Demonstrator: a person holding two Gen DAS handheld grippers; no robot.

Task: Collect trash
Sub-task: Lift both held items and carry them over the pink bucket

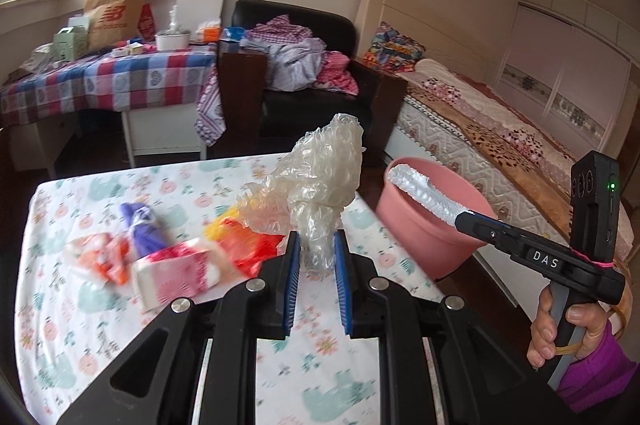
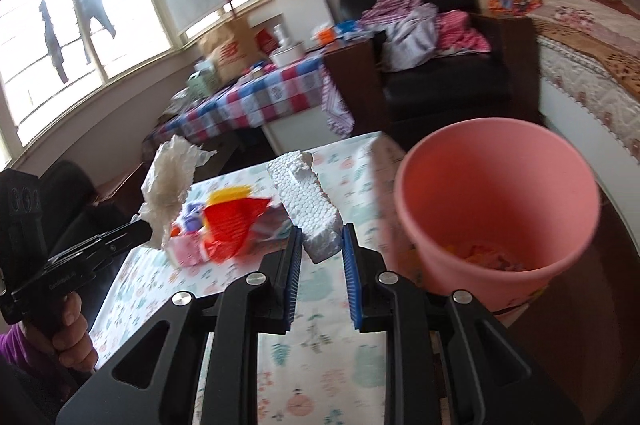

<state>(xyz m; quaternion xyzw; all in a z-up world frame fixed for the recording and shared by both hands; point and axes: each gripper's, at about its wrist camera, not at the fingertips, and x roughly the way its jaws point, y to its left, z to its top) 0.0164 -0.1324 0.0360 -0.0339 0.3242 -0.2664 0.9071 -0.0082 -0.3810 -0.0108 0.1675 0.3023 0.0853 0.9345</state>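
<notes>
Left claw (image 1: pixel 317 249) pinches crumpled clear plastic film (image 1: pixel 320 177), weightless and squashy; right claw (image 2: pixel 322 245) clamps a brittle, featherlight styrofoam block (image 2: pixel 306 201) near the pink bucket (image 2: pixel 496 161).

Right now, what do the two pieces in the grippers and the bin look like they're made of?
White block in the right gripper: expanded foam, likely polystyrene; matte, beaded surface, rough broken end.
Crumpled sheet in the left gripper: thin translucent plastic film, glossy and wrinkled, possibly bubble wrap.
Pink bin: probably moulded plastic; smooth, even colour, dull sheen.
</notes>
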